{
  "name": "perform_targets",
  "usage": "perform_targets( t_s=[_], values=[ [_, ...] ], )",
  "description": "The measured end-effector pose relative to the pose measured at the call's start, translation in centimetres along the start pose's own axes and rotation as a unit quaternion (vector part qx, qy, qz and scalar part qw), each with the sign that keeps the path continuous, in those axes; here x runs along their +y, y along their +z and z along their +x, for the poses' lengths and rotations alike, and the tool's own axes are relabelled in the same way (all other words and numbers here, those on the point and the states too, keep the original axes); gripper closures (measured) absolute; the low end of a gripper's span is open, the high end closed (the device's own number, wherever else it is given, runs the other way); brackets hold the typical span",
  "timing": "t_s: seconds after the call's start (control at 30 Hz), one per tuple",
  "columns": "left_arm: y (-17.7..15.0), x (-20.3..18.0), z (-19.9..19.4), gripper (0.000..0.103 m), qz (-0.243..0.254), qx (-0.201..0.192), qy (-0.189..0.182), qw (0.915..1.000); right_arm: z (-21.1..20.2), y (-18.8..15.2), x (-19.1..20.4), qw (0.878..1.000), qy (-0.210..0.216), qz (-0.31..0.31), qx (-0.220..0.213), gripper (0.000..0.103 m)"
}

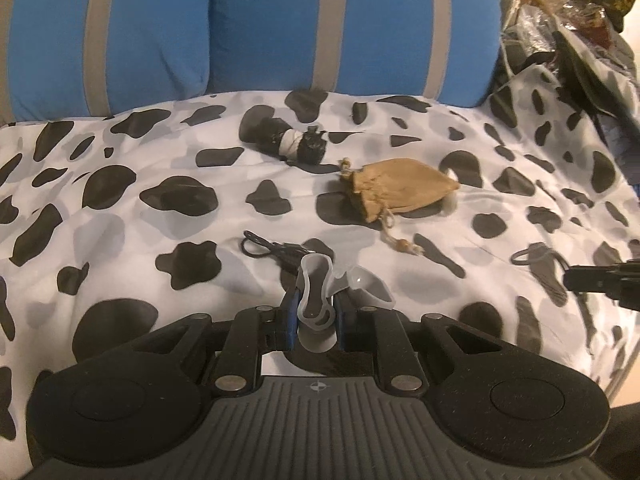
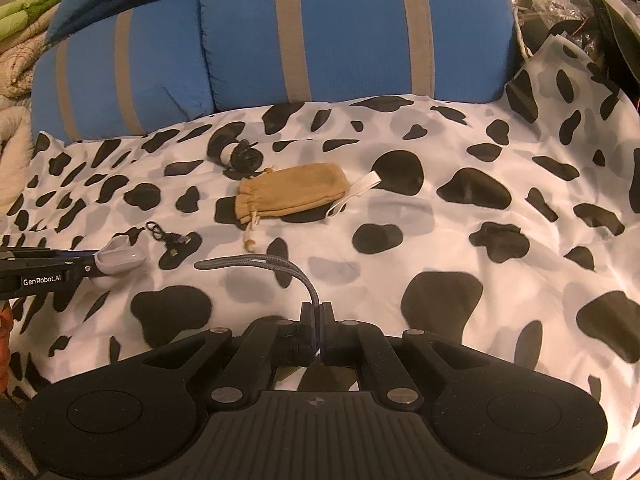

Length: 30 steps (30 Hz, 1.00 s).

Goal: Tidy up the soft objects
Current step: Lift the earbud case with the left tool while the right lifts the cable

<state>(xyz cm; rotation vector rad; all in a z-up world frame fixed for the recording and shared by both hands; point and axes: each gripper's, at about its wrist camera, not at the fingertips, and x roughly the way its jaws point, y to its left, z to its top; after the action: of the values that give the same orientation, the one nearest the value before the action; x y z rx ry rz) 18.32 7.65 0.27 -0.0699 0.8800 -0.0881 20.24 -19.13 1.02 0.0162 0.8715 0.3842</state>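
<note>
Both wrist cameras look steeply down from close above the spotted sheet [image 1: 120, 208], sharing the tan pouch [image 2: 292, 194] and far blue cushions [image 1: 160, 32].

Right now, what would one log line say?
left tool: shut on clear silicone case | right tool: shut on grey braided cord | tan pouch: on bedspread
</note>
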Motion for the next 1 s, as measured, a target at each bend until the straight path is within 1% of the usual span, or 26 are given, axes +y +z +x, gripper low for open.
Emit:
perform_targets(
  t_s=[0.5,0.83,1.0],
  values=[
    [-3.6,-2.0,-3.9,0.085,-0.01,-0.003,-0.02,0.9998,-2.9,-3.6,1.5,1.0,0.014,0.01,0.009,0.099],
    [-6.1,-3.1,-6.1,0.085,-0.015,-0.001,-0.022,0.9996,-4.8,-5.8,2.4,1.0,0.021,0.013,0.018,0.099],
    [-7.4,-3.6,-7.1,0.085,-0.016,0.006,-0.022,0.9996,-5.6,-6.9,2.8,0.999,0.023,0.013,0.025,0.099]
  ],
)
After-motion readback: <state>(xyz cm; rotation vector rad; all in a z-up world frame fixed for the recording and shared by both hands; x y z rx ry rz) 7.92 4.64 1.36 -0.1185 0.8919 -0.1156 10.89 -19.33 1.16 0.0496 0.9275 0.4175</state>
